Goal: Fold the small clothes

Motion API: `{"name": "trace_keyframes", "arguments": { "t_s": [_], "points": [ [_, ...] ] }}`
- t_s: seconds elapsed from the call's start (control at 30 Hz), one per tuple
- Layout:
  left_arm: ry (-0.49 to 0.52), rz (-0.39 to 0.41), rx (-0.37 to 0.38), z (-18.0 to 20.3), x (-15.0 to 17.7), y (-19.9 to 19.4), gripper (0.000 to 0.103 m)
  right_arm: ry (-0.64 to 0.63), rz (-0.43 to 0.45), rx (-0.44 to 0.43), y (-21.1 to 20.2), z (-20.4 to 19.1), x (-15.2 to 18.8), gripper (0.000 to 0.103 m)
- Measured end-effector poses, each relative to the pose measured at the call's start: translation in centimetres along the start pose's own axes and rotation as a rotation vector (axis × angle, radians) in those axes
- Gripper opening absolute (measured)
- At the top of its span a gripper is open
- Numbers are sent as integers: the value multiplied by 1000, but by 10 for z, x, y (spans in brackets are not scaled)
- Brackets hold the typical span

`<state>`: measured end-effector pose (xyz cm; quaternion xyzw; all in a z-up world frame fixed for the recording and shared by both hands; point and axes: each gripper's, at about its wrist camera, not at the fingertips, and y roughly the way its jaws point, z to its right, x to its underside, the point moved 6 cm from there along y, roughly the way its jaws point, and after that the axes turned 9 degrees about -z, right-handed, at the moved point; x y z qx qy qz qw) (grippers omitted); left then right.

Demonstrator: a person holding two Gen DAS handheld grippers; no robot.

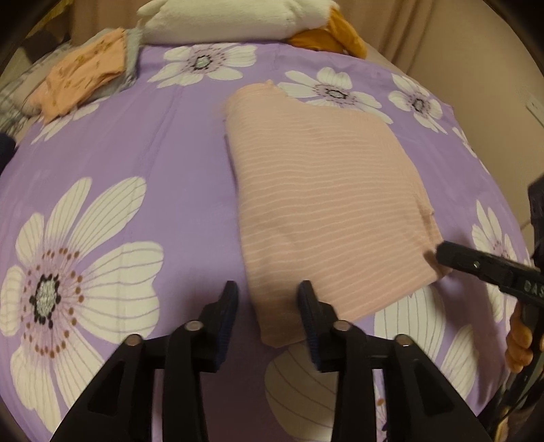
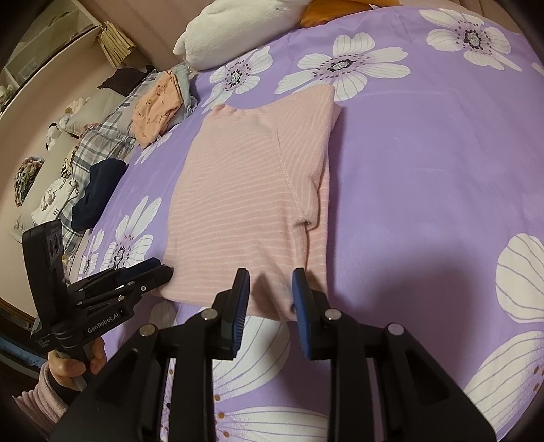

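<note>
The bed [image 1: 142, 142], under a purple flowered cover, lies mostly bare around the pink striped garment [image 1: 323, 190], with wide open cover on its left side and right side. At the head edge sit a white plush pillow [image 1: 231, 20] and an orange cloth [image 1: 336, 34]; a small stack of folded clothes [image 1: 85, 74] lies at the far left corner.

The left tongs [image 1: 268, 292] stand released, jaws apart over the garment's near left corner, pads not pressing it. The right tongs [image 2: 270, 282] are also released, straddling the near right corner of the cloth.

The folded garment lies near the foot edge, long axis running from foot toward head, neckline end farthest away.
</note>
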<state>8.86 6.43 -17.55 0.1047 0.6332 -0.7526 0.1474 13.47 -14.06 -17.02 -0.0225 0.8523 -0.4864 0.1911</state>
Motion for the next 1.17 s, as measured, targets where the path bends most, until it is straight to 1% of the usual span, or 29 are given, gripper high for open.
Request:
{"name": "trace_keyframes", "arguments": {
  "t_s": [0.03,0.07,0.13,0.17,0.2,0.23,0.27,0.3,0.33,0.37,0.43,0.47,0.5,0.53,0.57,0.63,0.7,0.77,0.93,1.17],
  "points": [
    [-16,-4,-8,-3,0,-1,51,0,0,0,-2,-1,1,38],
    [-27,-5,-15,-5,1,-3,54,0,1,0,-4,-3,2,41],
    [-42,-5,-27,-7,3,-7,55,-6,8,2,-9,-5,2,53],
    [-47,-6,-32,-7,4,-9,55,-11,13,18,-12,-8,3,55],
    [-52,-8,-39,-8,5,-11,55,-15,17,38,-14,-9,4,62],
    [-59,-9,-47,-8,6,-15,57,-20,22,68,-17,-11,5,69],
    [-61,-17,-53,-7,7,-18,67,-29,30,97,-20,-14,6,72],
    [-61,-19,-54,-6,9,-21,70,-37,35,116,-24,-16,6,78],
    [-64,-8,-58,-4,10,-26,71,-48,42,140,-28,-19,7,84],
    [-66,1,-67,-4,11,-31,71,-60,52,166,-33,-23,8,87],
    [-60,8,-106,-1,11,-43,71,-83,73,216,-42,-28,7,100],
    [-61,15,-117,0,11,-48,72,-97,84,242,-47,-32,8,102],
    [-64,28,-123,1,11,-56,72,-108,97,269,-54,-36,8,103],
    [-65,34,-130,1,12,-62,79,-119,109,287,-59,-39,8,103],
    [-66,43,-151,3,12,-72,89,-134,122,305,-66,-43,8,103],
    [-65,67,-171,5,13,-85,94,-162,151,336,-80,-52,9,103],
    [-54,97,-160,10,13,-100,94,-188,189,343,-96,-62,10,103],
    [-58,109,-153,13,15,-109,94,-206,212,340,-105,-69,12,103],
    [-52,110,-174,19,17,-116,94,-222,217,341,-108,-76,20,103],
    [-40,116,-204,27,22,-121,94,-207,201,327,-104,-80,30,103]
  ]
}}
